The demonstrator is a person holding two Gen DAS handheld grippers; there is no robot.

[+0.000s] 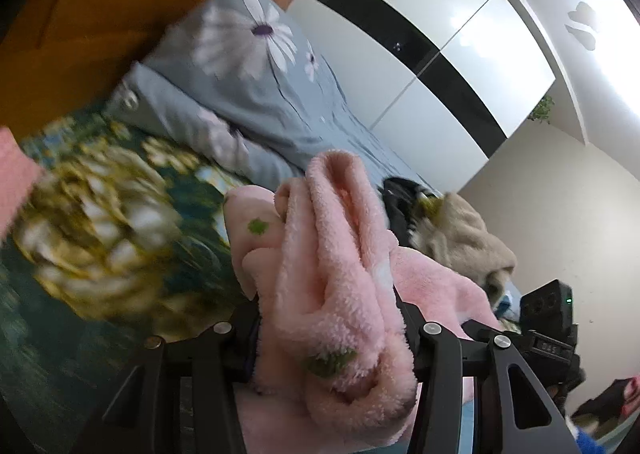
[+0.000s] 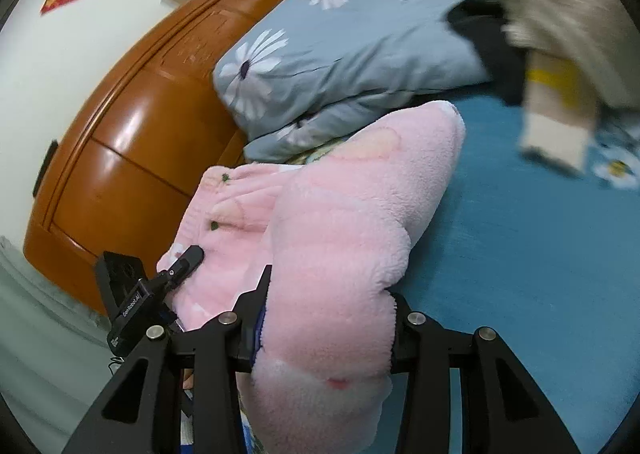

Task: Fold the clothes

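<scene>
Fluffy pink fleece garment (image 1: 332,274) with small green motifs, bunched in thick folds, clenched by both left gripper (image 1: 326,318) and right gripper (image 2: 326,306).

A: Fingertips of both grippers?
B: Buried in the pink fleece garment (image 1: 340,286), unseen.
A: Bedspread (image 1: 96,214) pattern?
B: Smeared by blur. The clothes pile (image 2: 560,34) likewise blurs, cut by the frame edge.

Fleece garment (image 2: 340,222) bunched between your two grippers, over bed sheet (image 2: 500,254); pillows (image 2: 340,54) behind it against headboard (image 2: 132,142); clothes pile (image 2: 560,34) far right.
</scene>
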